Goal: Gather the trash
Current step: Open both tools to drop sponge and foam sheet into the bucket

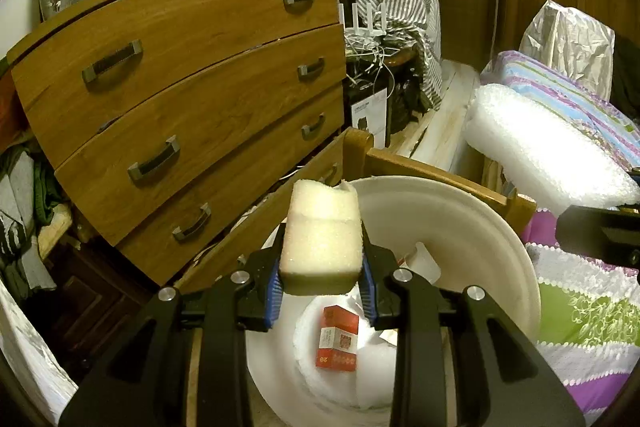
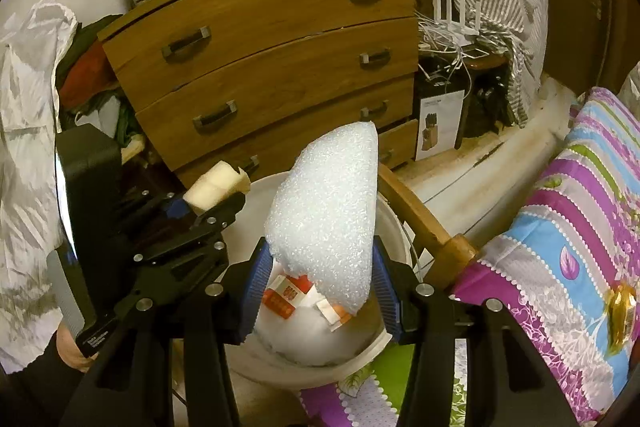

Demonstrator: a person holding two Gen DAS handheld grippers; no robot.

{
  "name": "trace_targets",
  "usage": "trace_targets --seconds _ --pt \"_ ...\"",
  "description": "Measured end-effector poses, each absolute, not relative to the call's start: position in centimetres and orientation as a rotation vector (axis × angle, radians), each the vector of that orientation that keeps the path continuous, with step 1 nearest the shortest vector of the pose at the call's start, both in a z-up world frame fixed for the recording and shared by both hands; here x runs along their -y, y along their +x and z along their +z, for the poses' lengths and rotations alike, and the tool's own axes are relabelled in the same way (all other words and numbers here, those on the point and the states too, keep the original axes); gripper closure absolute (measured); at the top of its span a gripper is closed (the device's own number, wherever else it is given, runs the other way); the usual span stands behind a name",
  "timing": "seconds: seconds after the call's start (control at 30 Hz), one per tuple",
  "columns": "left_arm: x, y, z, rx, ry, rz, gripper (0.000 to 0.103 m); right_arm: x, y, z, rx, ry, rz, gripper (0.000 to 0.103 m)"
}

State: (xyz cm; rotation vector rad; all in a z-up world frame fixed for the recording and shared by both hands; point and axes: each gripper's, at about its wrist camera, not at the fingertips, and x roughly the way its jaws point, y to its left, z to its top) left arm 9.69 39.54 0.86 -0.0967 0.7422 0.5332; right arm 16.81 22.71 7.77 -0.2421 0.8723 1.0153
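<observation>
A: Evidently, both pieces are handling as light, soft packing. The left gripper (image 1: 323, 281) is clamping the foam block (image 1: 322, 241) low on its sides, over the white bin (image 1: 460, 227).

B: The right gripper (image 2: 320, 287) is pinching the foam sheet (image 2: 328, 215) at its lower end; that grip is looking firm enough.

A: The right view is showing the red carton (image 2: 286, 293) beneath the sheet; the left view is showing the bin's far wall.

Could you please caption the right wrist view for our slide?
Right gripper holds foam sheet over the white bin; left gripper holds a sponge.
</observation>
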Motion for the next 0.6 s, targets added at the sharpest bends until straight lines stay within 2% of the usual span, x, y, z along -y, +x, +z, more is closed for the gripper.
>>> trace_targets --seconds 0.6 --pt "-39.84 9.96 0.38 -0.747 -0.09 0.537 0.073 -22.48 16.57 8.42 -0.856 -0.253 1.033 0.052"
